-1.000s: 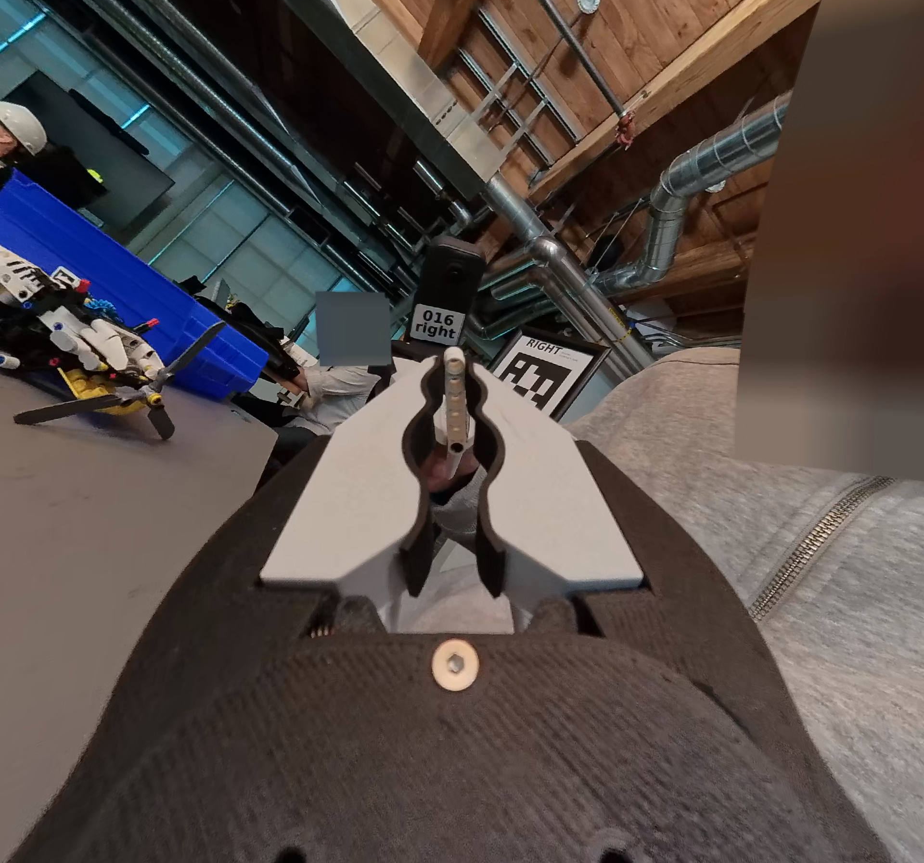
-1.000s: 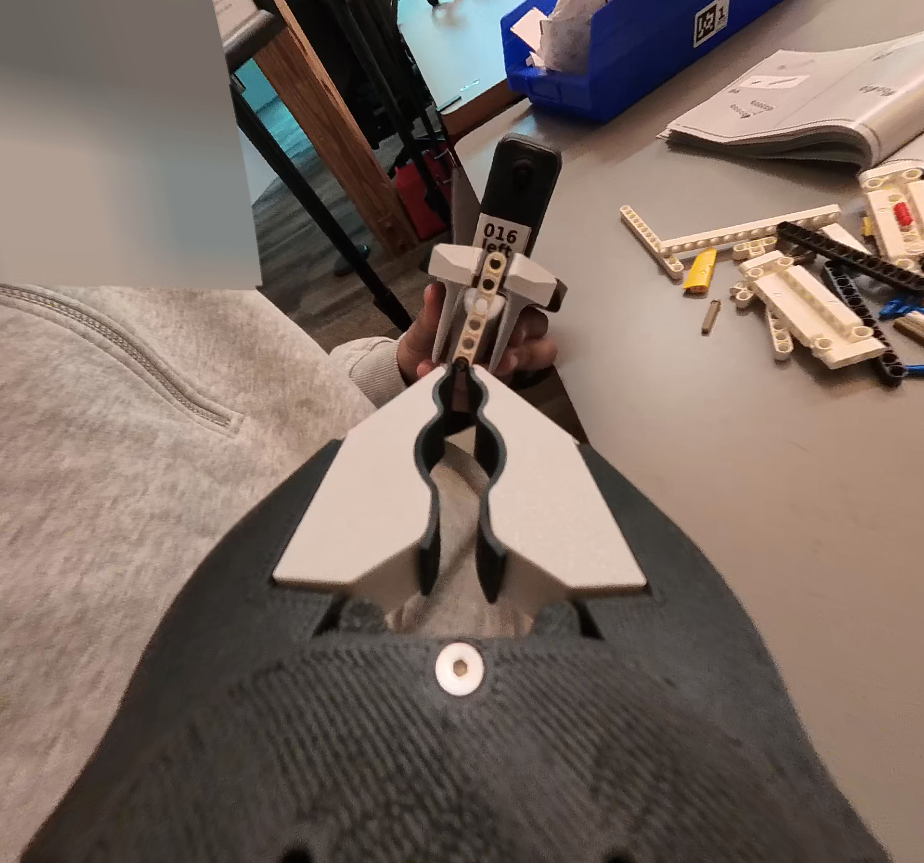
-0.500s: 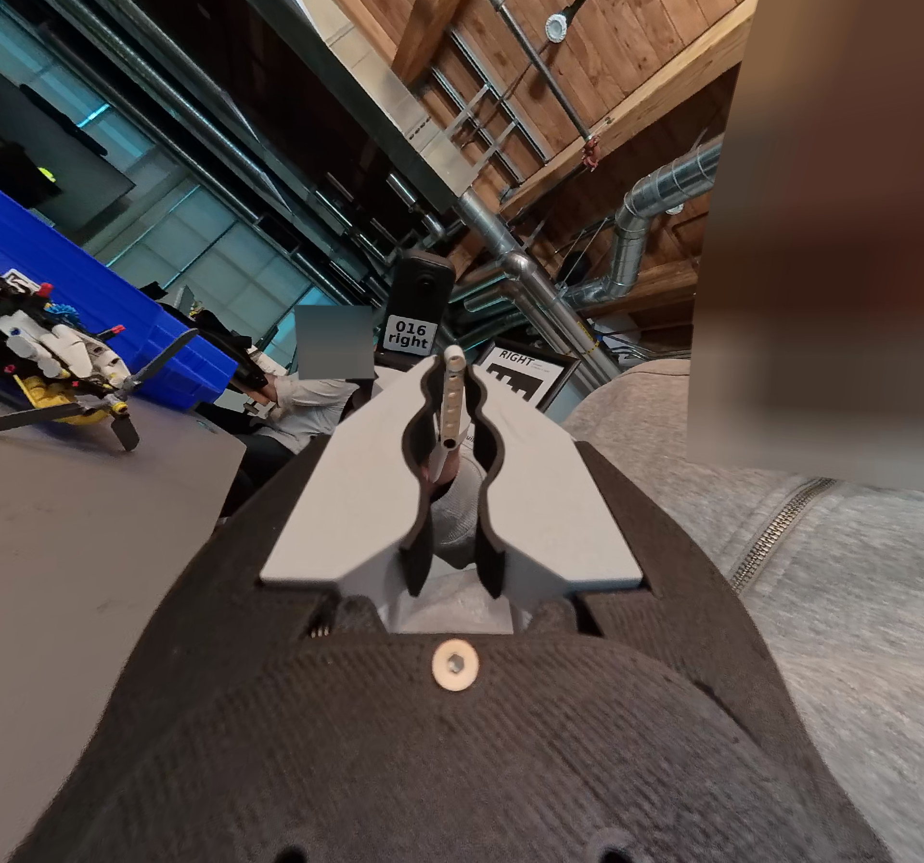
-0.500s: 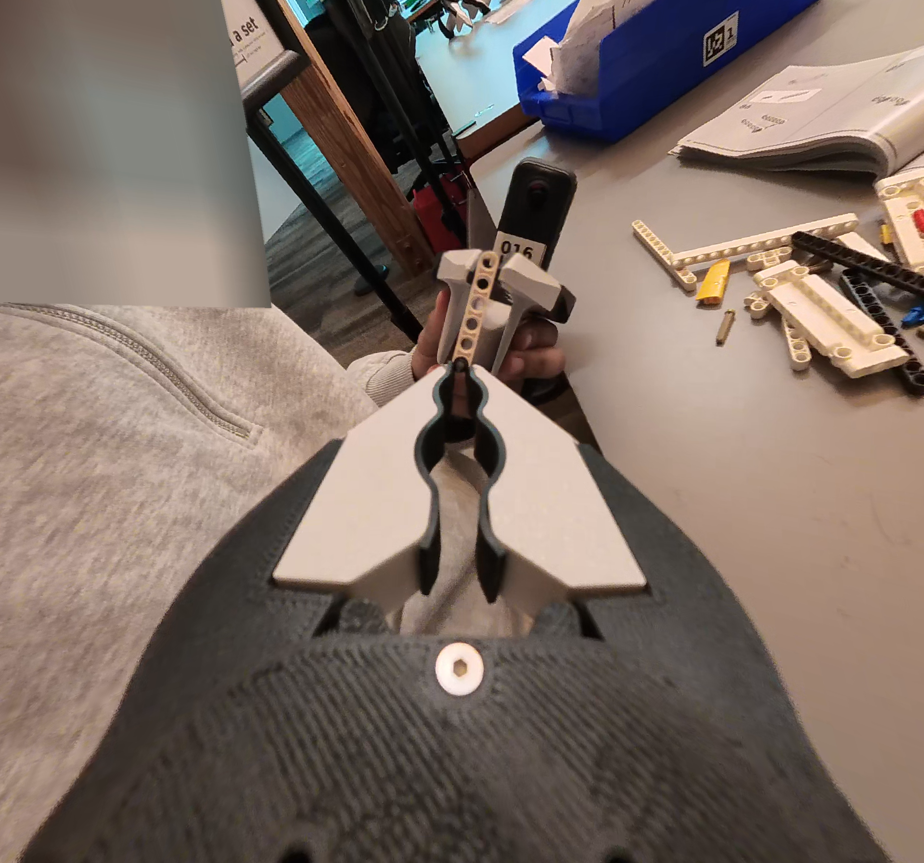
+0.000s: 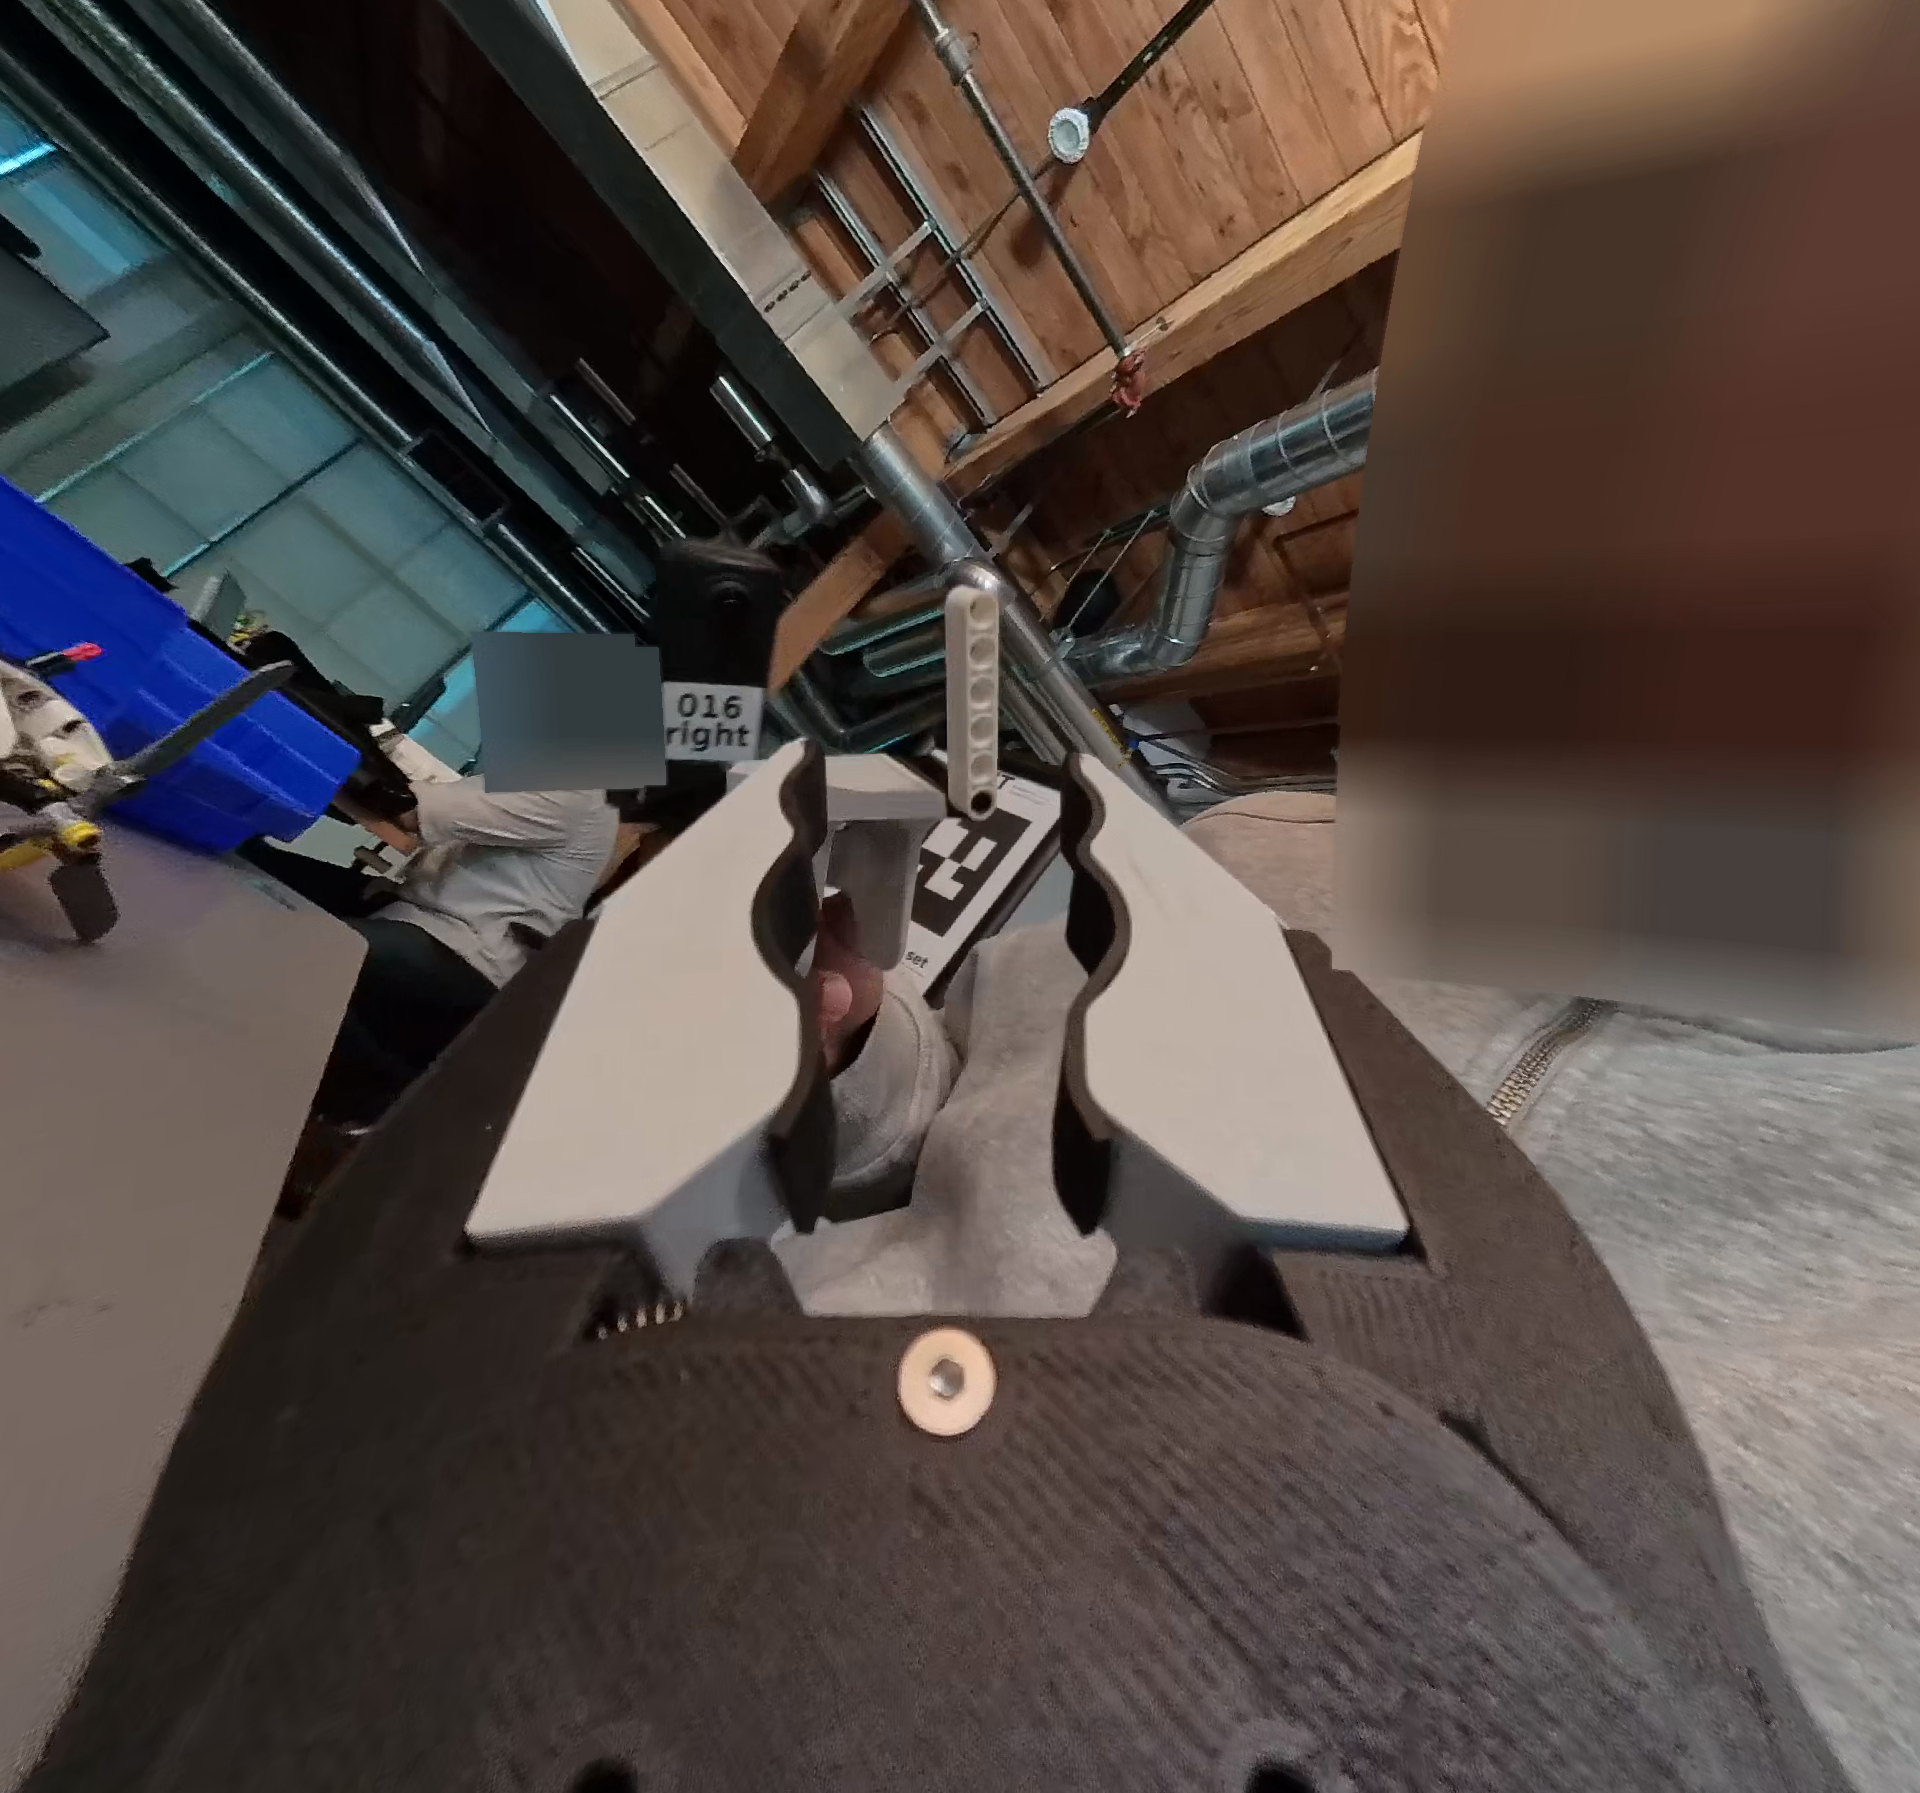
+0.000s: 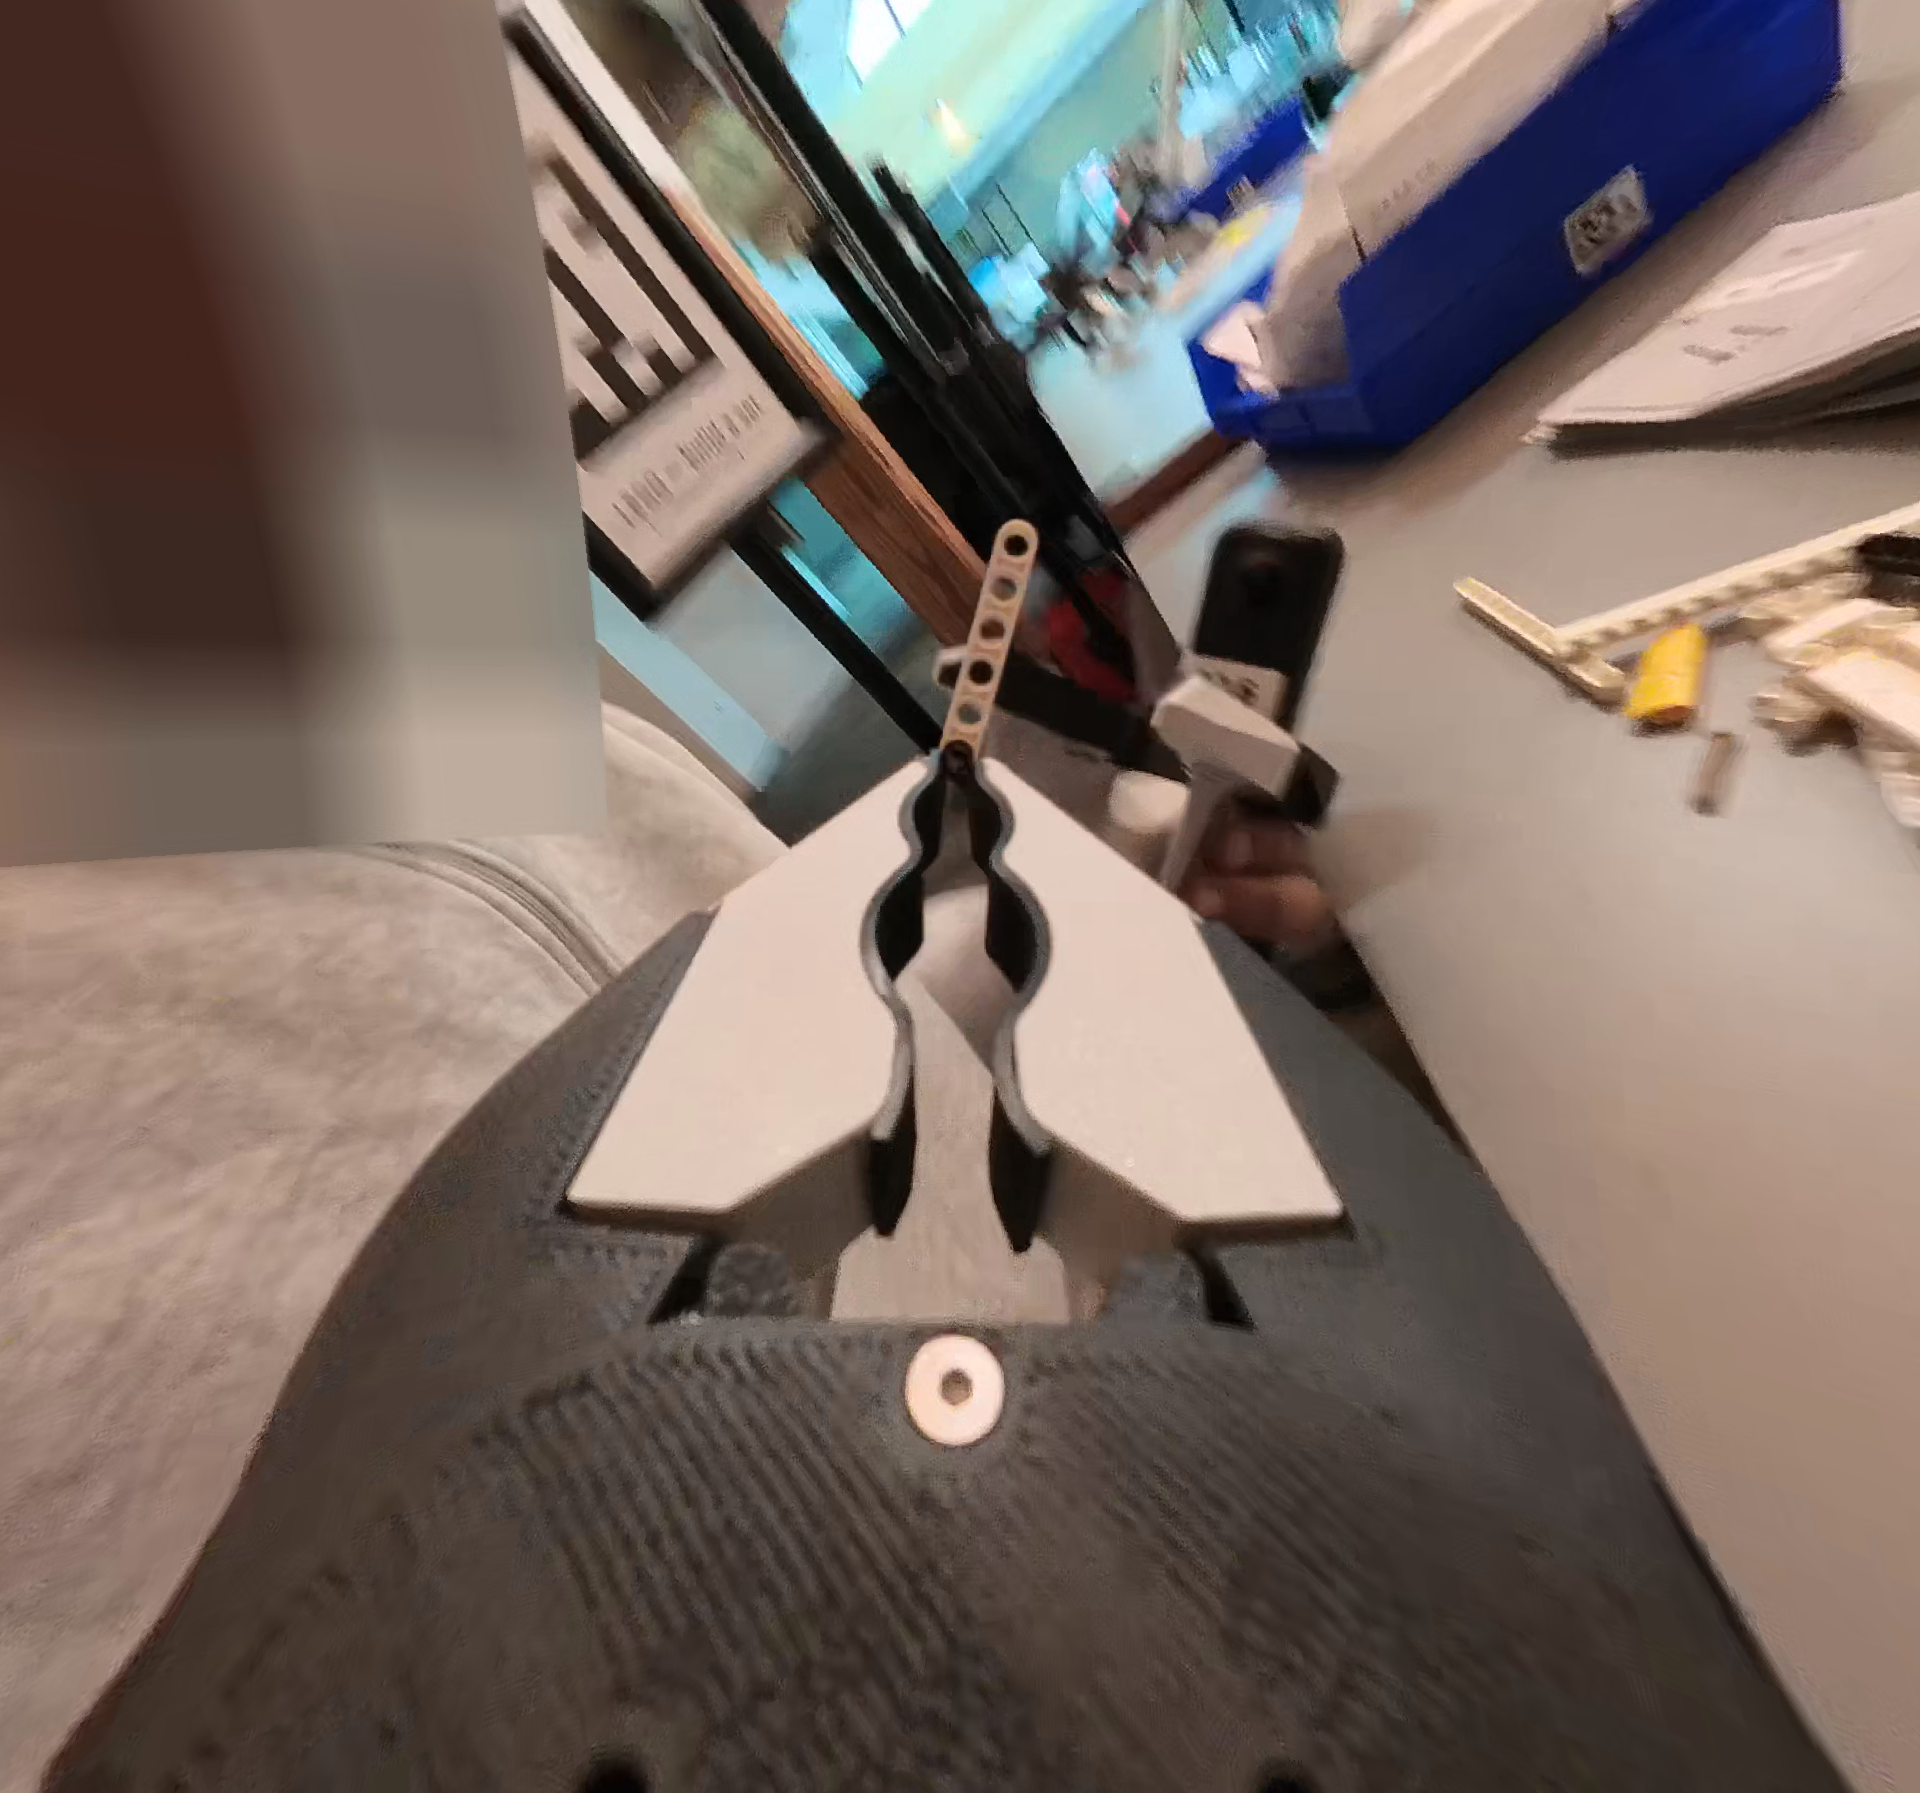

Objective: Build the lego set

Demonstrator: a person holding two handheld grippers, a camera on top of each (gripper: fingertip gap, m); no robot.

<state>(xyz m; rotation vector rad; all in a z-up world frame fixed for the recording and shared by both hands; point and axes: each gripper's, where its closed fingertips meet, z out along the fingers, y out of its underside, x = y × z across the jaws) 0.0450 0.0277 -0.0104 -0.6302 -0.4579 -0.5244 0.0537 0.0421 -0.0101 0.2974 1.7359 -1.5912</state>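
Right wrist view shows the right gripper [image 6: 958, 758] with jaws pinched on the lower end of a thin holed beam [image 6: 987, 650], held up in the air before the person's chest; the left gripper [image 5: 940, 787] stands with jaws spread and empty. A handover looks finished; next, carry the beam to the loose parts [image 6: 1662, 673] on the table [image 6: 1558, 912].

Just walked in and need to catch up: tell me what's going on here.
A person is building a lego set with a gripper in each hand. The right gripper is shut on the bottom end of a thin white beam, holding it upright in the air. The left gripper is open and empty. More loose parts and a booklet lie on the grey table.
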